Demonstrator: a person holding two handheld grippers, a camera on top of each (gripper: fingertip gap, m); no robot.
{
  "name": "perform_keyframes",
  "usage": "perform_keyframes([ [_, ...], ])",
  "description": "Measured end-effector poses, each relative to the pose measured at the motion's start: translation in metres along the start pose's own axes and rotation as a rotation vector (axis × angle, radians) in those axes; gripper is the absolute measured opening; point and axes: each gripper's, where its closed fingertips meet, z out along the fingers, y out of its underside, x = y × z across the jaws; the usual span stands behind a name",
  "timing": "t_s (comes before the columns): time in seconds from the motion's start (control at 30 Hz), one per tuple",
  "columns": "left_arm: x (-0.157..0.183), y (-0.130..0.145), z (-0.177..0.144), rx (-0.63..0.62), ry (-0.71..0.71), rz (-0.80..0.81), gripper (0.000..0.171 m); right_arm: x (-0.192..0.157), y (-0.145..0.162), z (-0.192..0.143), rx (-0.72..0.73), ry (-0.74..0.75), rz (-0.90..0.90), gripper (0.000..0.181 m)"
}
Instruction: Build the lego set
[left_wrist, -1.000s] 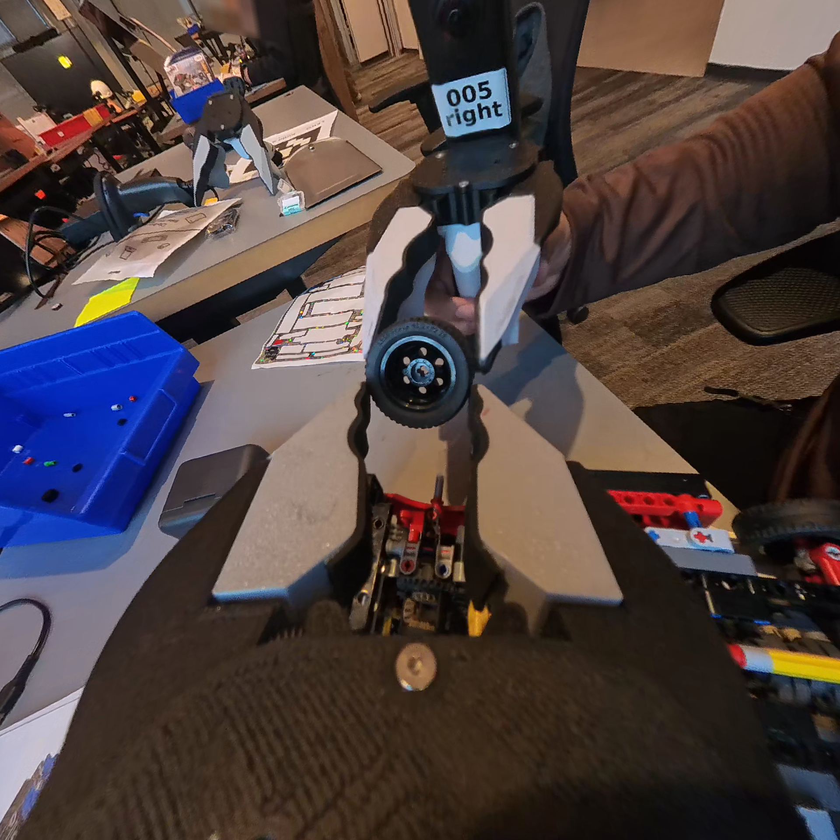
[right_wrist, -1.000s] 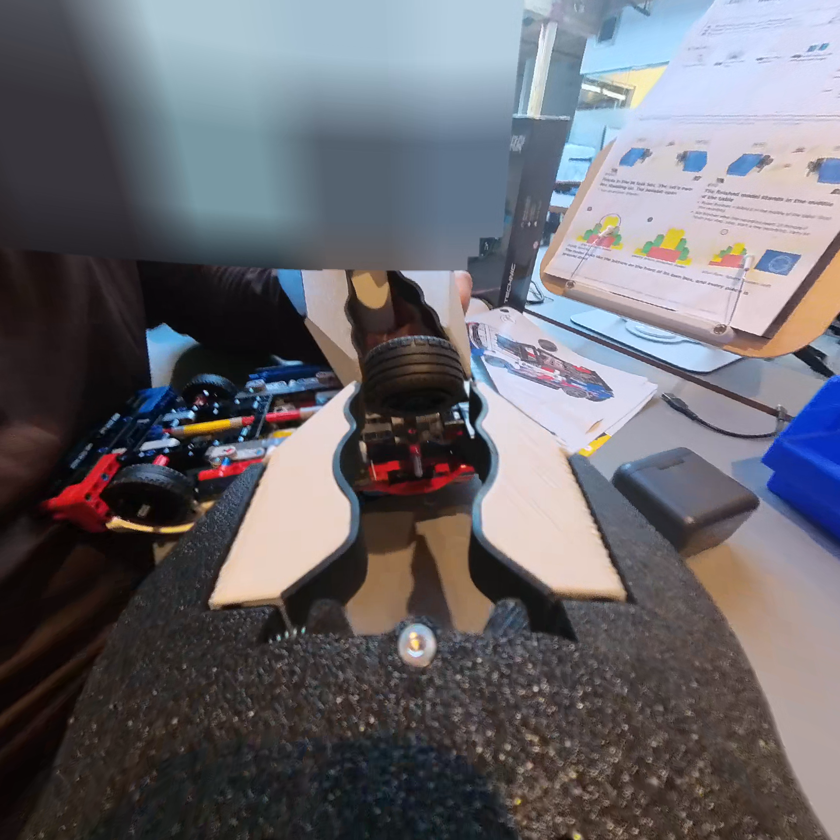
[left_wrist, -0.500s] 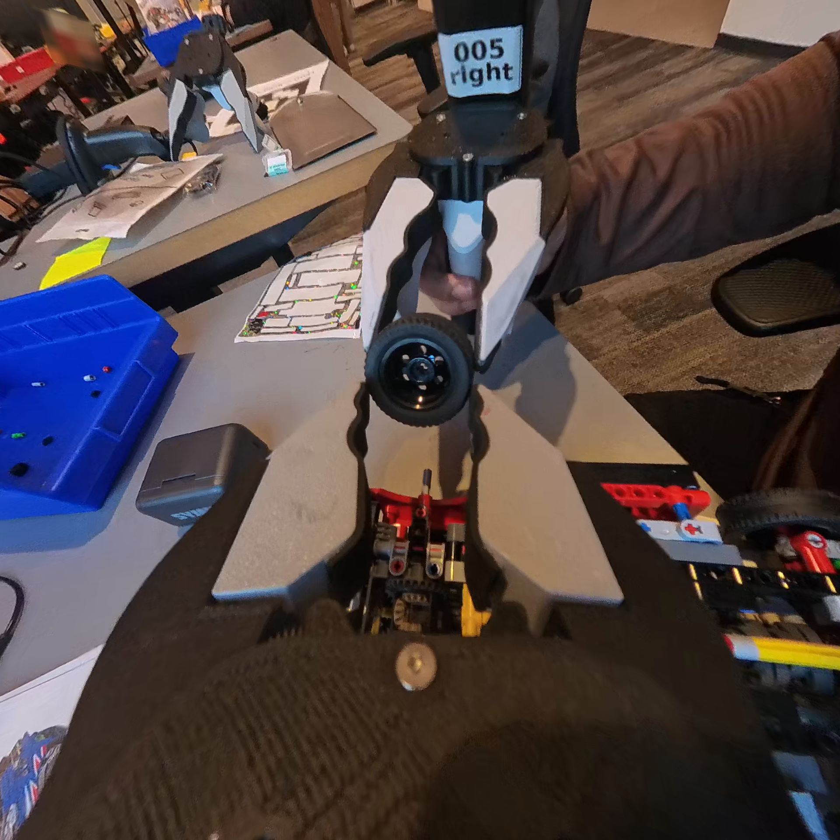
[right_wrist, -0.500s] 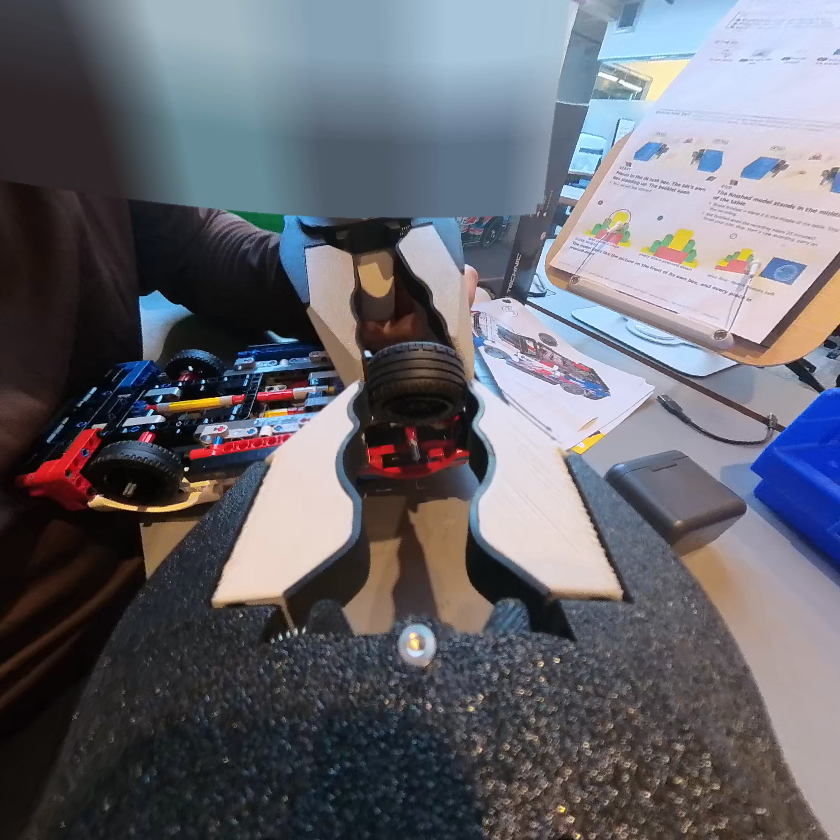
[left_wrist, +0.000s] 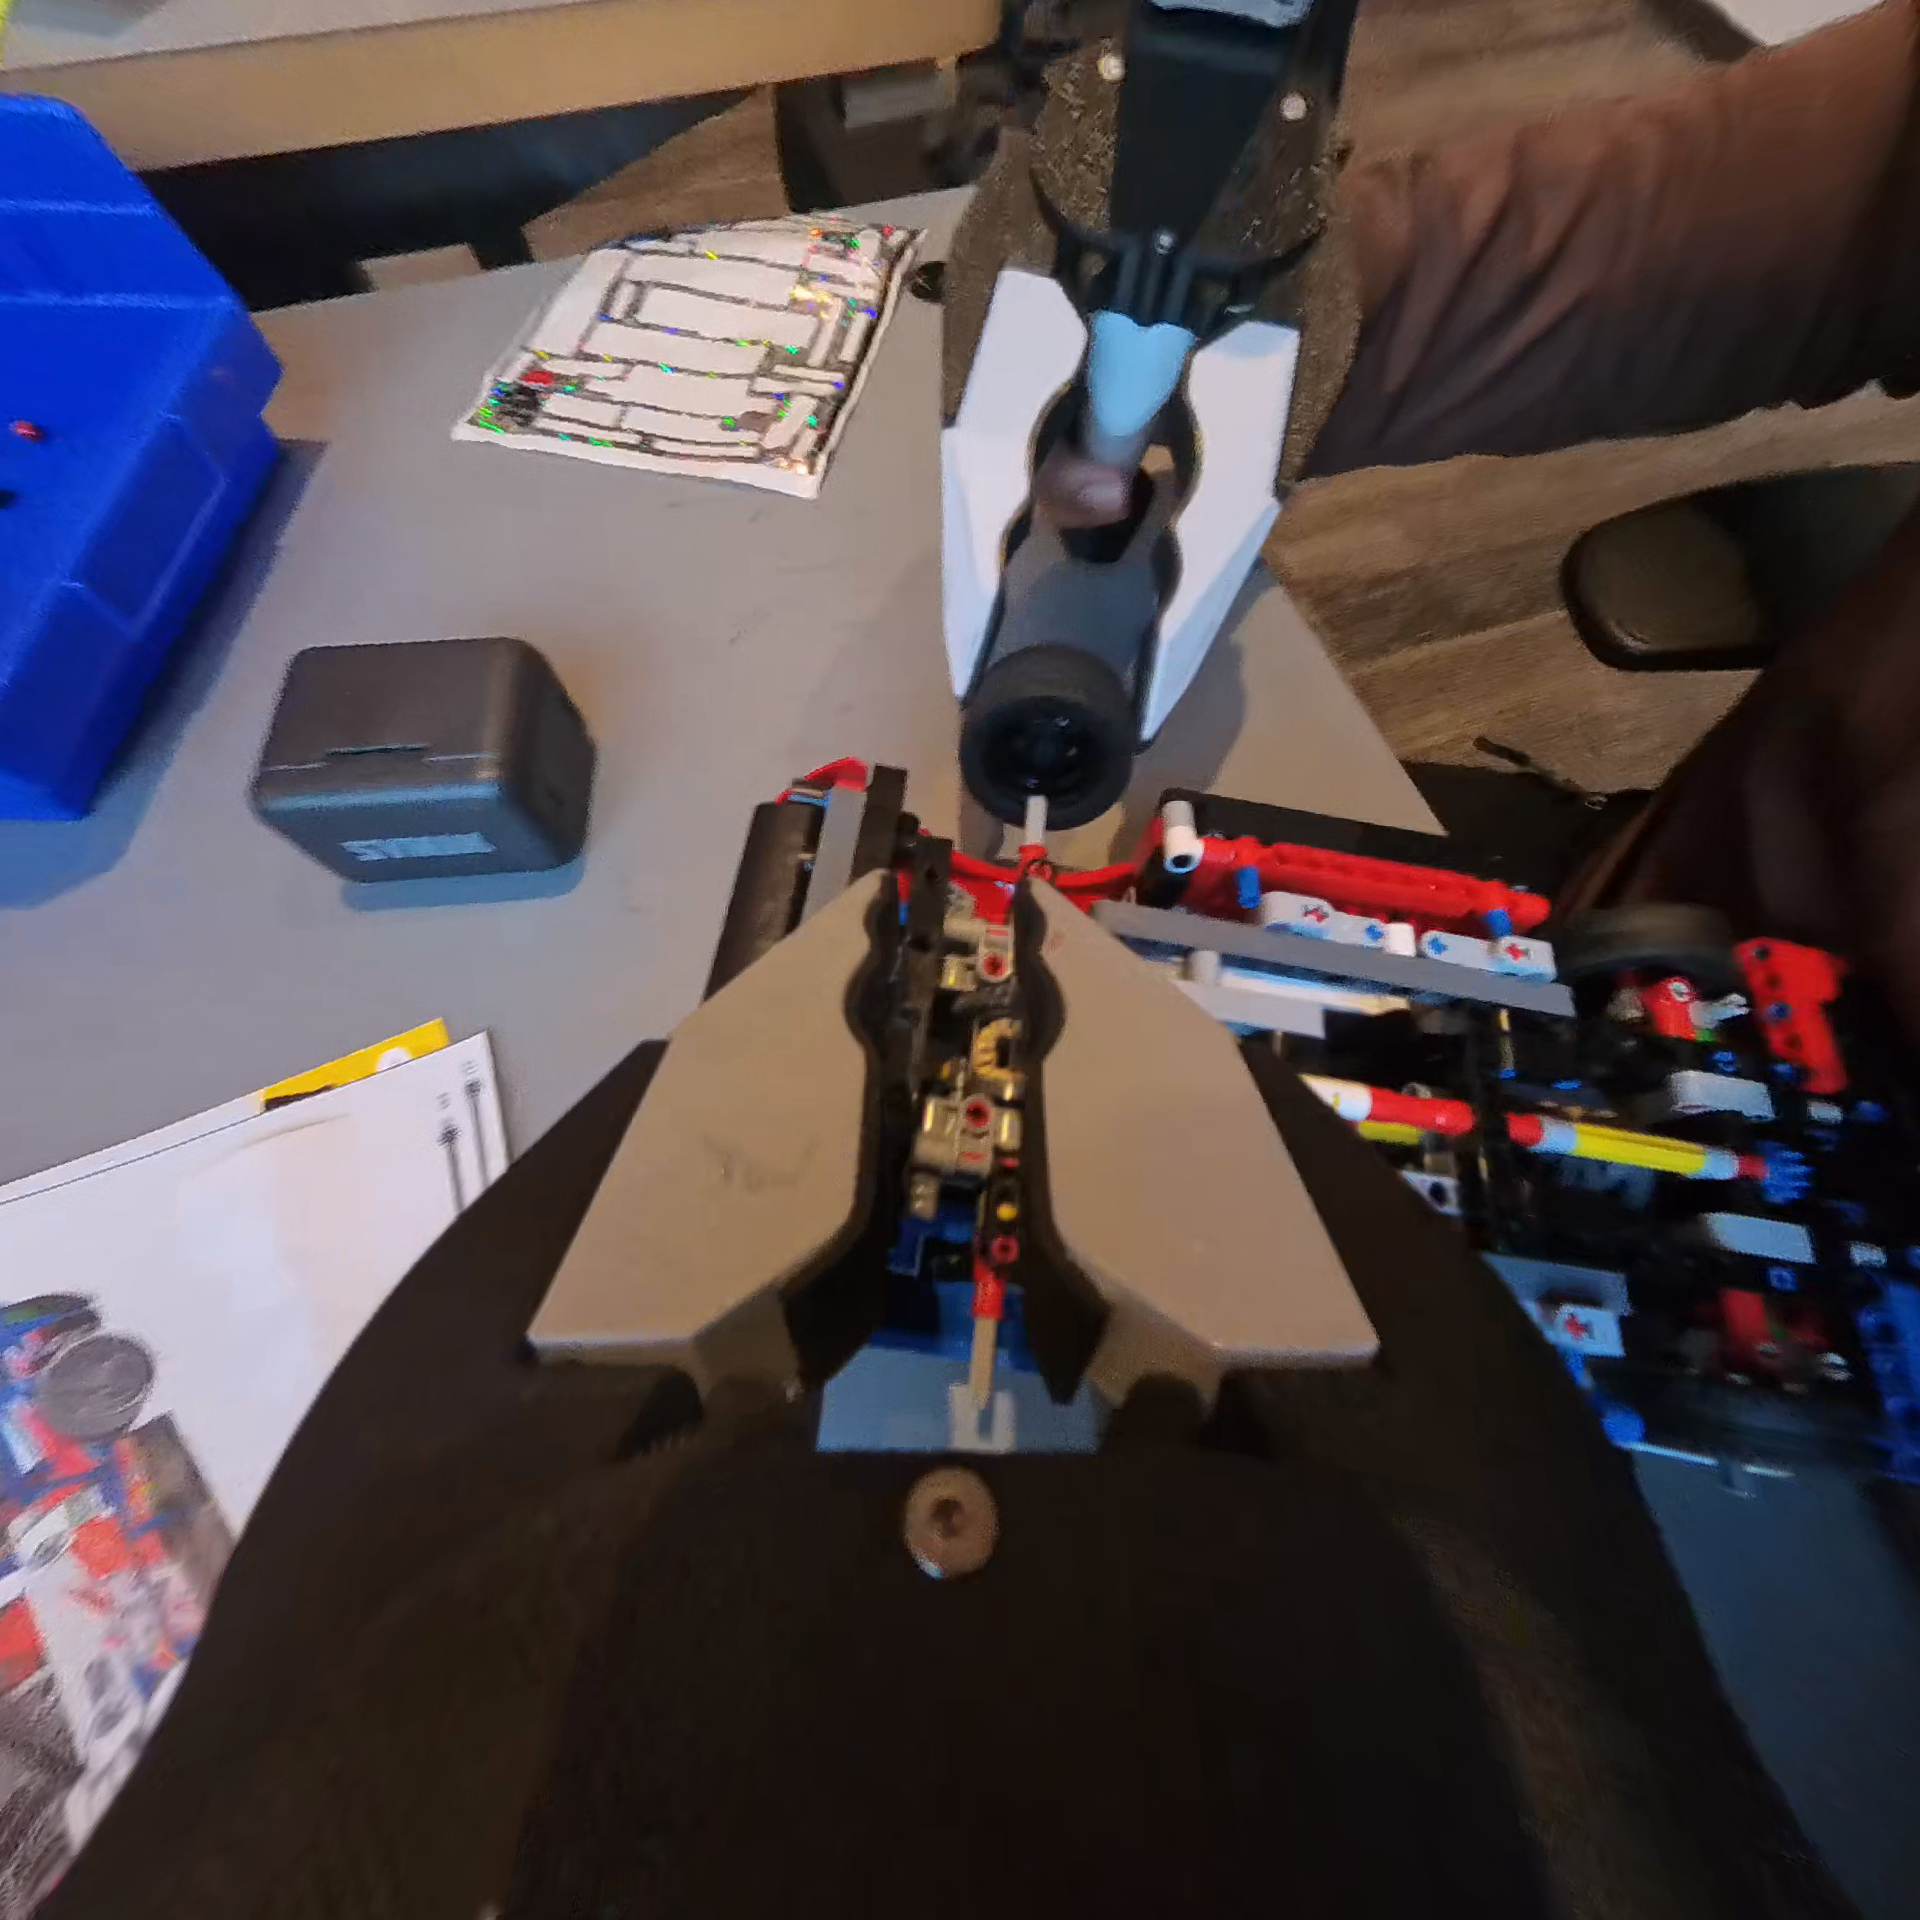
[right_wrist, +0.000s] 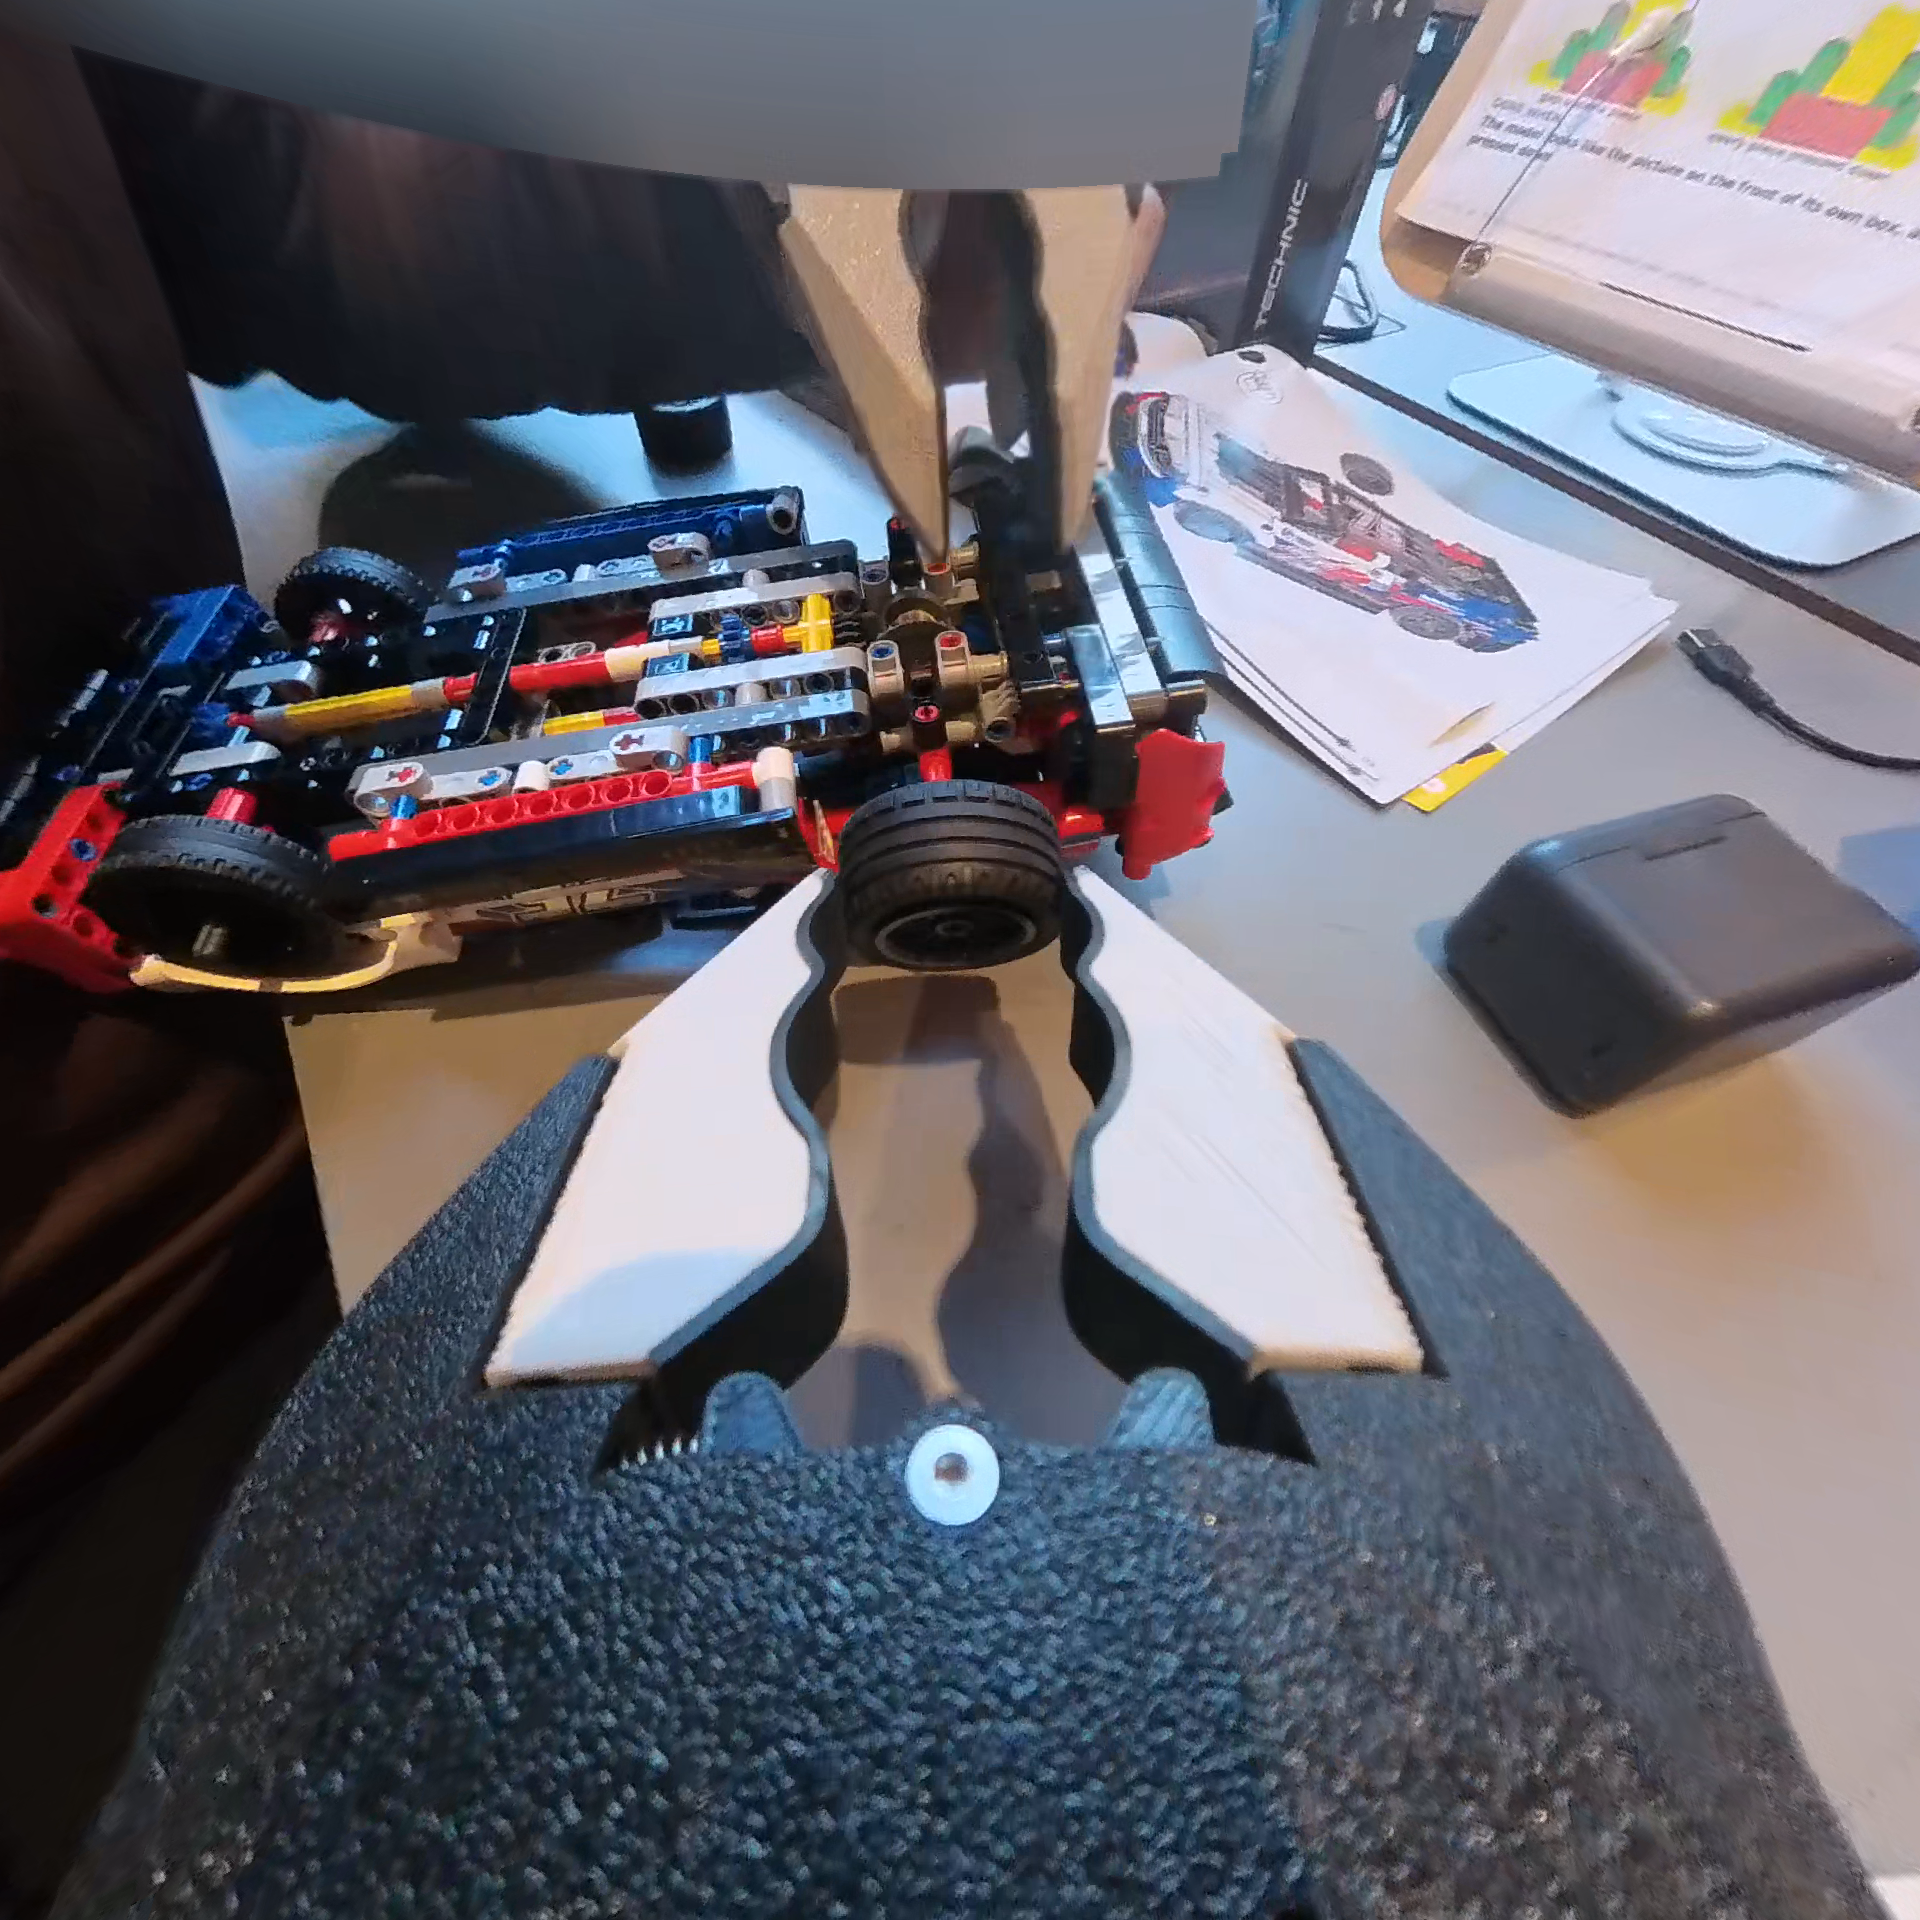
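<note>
The lego car chassis (right_wrist: 644, 696), red, blue, black and grey, lies on the grey table (right_wrist: 1351, 1195), with two black wheels mounted at its left end. My left gripper (left_wrist: 956, 888) is shut on the chassis's rear part; it also shows in the right wrist view (right_wrist: 997, 520), coming from above. My right gripper (right_wrist: 951, 883) is shut on a loose black wheel (right_wrist: 951, 878) and holds it against the near side of the chassis. In the left wrist view the wheel (left_wrist: 1044, 743) meets the tip of a light grey axle (left_wrist: 1034, 821) sticking out of the chassis (left_wrist: 1455, 1039).
A dark grey box (right_wrist: 1683, 935) sits right of the wheel. The instruction booklet (right_wrist: 1351, 582) lies behind the chassis, with a board on a stand (right_wrist: 1662, 156) and a cable (right_wrist: 1766, 696) beyond. A blue bin (left_wrist: 104, 416) and sticker sheet (left_wrist: 696, 343) lie farther off. The gap from one gripper's tips to the other's is roughly 7 centimeters.
The chassis has come down from mid-air to the table. The right gripper has brought the wheel from in front of the left gripper's fingertips to the axle at the chassis side.
</note>
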Motion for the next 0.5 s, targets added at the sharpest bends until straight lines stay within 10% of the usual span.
perform_keyframes([
  [0.5,0.021,0.008,0.045,-0.244,0.003,0.044,0.019,0.002,-0.005,0.007,0.064,-0.057,0.037,0.036],
])
